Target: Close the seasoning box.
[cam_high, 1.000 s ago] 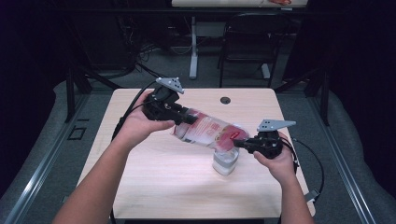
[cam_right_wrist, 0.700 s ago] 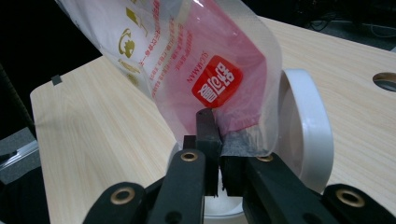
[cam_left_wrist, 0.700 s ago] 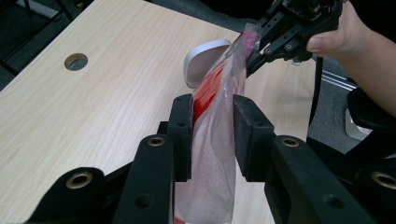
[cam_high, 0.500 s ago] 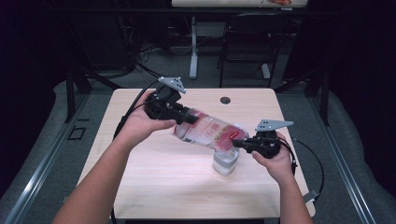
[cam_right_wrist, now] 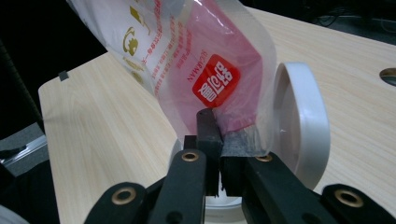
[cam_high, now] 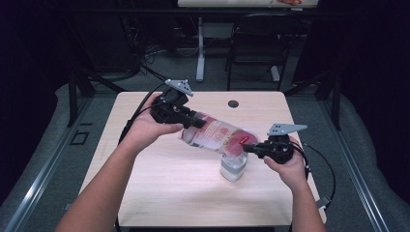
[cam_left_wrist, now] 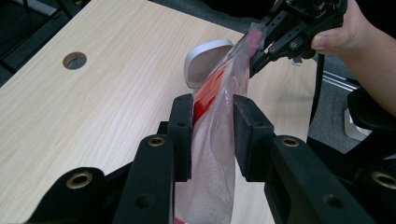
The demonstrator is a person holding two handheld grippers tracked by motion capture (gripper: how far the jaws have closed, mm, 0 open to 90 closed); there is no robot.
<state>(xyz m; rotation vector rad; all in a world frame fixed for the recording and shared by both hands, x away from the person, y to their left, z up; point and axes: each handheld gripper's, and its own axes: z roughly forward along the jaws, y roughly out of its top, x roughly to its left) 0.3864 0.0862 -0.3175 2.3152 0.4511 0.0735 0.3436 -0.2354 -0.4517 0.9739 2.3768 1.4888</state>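
Pouch: clear plastic pouch with red label and pink powder (cam_high: 217,136), slung between my jaws, tilted down over the white lidded jar (cam_high: 233,166).
Left gripper (cam_left_wrist: 212,135): clamped on the pouch's upper body.
Right gripper (cam_right_wrist: 218,158): pinched together on its lower corner.
Technique: I'd keep the corner centred above the jar's mouth.
Change: nothing has shifted.

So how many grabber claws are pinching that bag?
2. The left gripper squeezes the bag round its upper part, and the right gripper pinches its lower edge, above the white container.
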